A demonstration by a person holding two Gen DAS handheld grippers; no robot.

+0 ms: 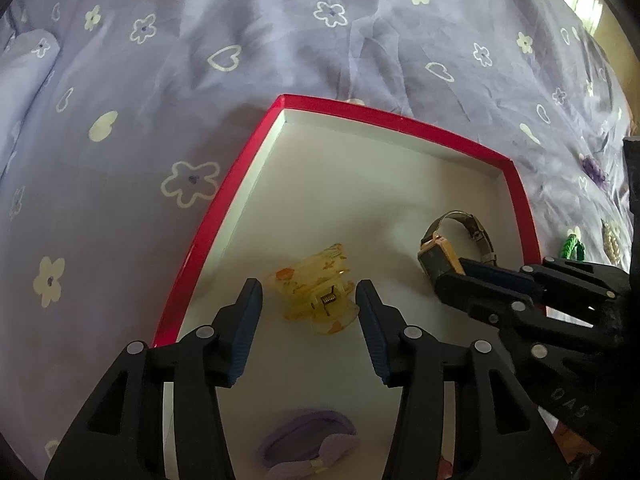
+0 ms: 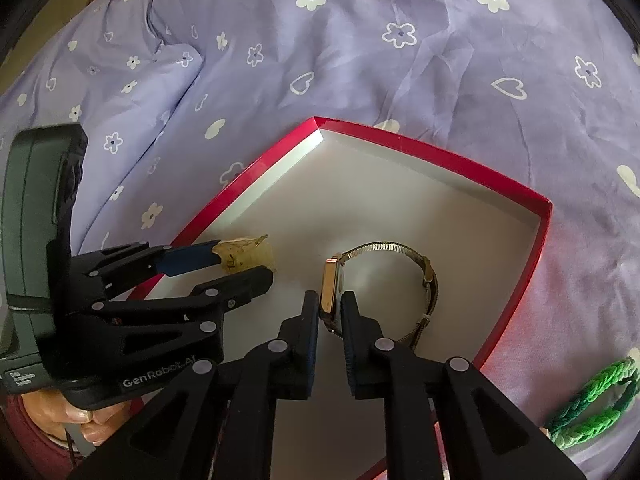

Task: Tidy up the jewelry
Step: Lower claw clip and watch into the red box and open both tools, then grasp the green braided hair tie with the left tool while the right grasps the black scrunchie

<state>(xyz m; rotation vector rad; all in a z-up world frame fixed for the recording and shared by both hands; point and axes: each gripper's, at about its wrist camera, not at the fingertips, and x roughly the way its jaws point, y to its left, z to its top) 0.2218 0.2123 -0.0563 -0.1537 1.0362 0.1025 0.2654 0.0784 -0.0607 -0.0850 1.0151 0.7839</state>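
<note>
Step in hand: both claws are down inside the red-rimmed box (image 1: 224, 216), each at one piece; this looks like the placing stage of sorting jewelry into the box.
Left claw (image 1: 308, 300): jaws spread wide, one either side of the yellow hair clip (image 1: 316, 292), neither pad seen touching it. The clip lies on the box floor toward the left wall; I judge it just set down or about to be taken, and cannot say which.
Right claw (image 2: 331, 308): jaws narrow, closed on the case of the wristwatch (image 2: 332, 292). The watch stands on edge near the right wall of the box, its metal band (image 2: 400, 246) looping away from the claw.
Next move: probably for the right claw to part its jaws and lift straight out so the band does not catch; the left claw should rise clear of the clip without nudging it.
Other pieces: a purple hair tie with a bow (image 1: 308, 448) lies at the near edge of the box floor; a green braided cord (image 2: 592, 396) lies on the bed outside the box's right wall, with pearl beads (image 1: 612, 240) beyond it. These seem yet to be sorted.
Bed: lilac sheet (image 1: 320, 40) printed with white flowers and hearts, rumpled, so the box may not sit level.
Room: a bright window (image 1: 580, 0) shows at the far right; little else is visible.
</note>
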